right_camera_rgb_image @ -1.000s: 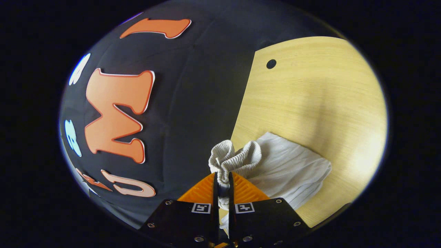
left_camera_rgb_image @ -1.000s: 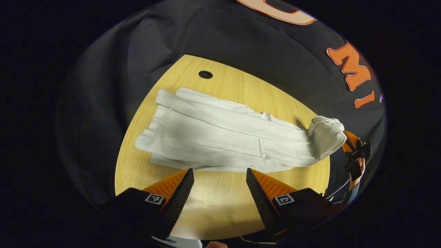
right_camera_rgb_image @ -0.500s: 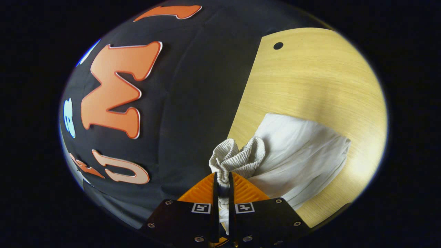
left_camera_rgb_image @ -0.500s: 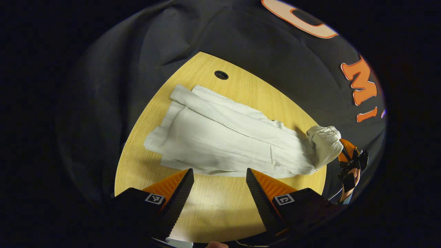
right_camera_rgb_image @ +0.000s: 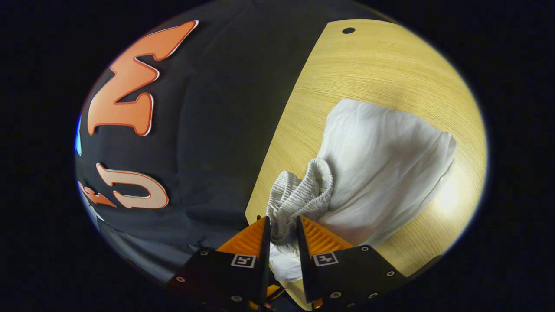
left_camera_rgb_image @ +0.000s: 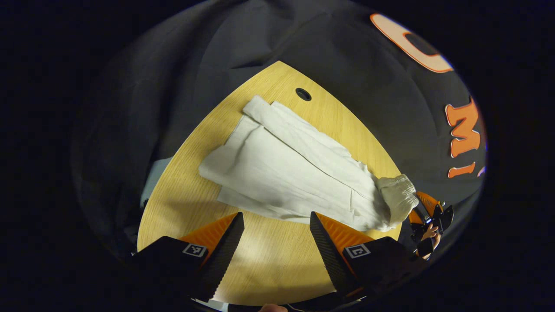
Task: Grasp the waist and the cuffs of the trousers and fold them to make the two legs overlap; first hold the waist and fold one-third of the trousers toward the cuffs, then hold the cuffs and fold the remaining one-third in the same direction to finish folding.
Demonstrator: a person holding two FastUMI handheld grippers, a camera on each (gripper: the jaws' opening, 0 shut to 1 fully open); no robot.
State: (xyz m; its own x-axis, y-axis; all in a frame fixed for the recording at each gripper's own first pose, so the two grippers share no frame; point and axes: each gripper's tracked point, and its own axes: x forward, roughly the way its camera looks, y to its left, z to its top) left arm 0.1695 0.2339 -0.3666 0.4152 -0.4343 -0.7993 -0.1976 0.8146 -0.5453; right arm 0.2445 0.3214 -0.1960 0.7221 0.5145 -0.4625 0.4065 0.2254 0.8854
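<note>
White trousers (left_camera_rgb_image: 286,173) lie lengthwise on the wooden table (left_camera_rgb_image: 269,264), legs overlapped, cuffs (left_camera_rgb_image: 253,108) toward the far end. The gathered elastic waist (left_camera_rgb_image: 395,197) is at the table's right edge. In the right gripper view the waist (right_camera_rgb_image: 299,195) sits bunched between the fingers of my right gripper (right_camera_rgb_image: 281,223), whose jaws stand slightly parted around it. The trousers (right_camera_rgb_image: 386,160) spread away over the table (right_camera_rgb_image: 368,69). My left gripper (left_camera_rgb_image: 276,216) is open above bare wood at the near side, just short of the trousers' long edge. The right gripper (left_camera_rgb_image: 427,214) shows past the waist.
A round cable hole (left_camera_rgb_image: 303,93) is in the tabletop beyond the cuffs, also visible as the hole (right_camera_rgb_image: 348,30) at the far end. Black cloth walls surround the table. A hand (left_camera_rgb_image: 429,234) holds the right gripper at the table's right edge.
The right gripper's jaws have parted from tightly shut to a small gap, and the waist has come down toward the table. The left gripper has swung, so the trousers now lie more diagonally.
</note>
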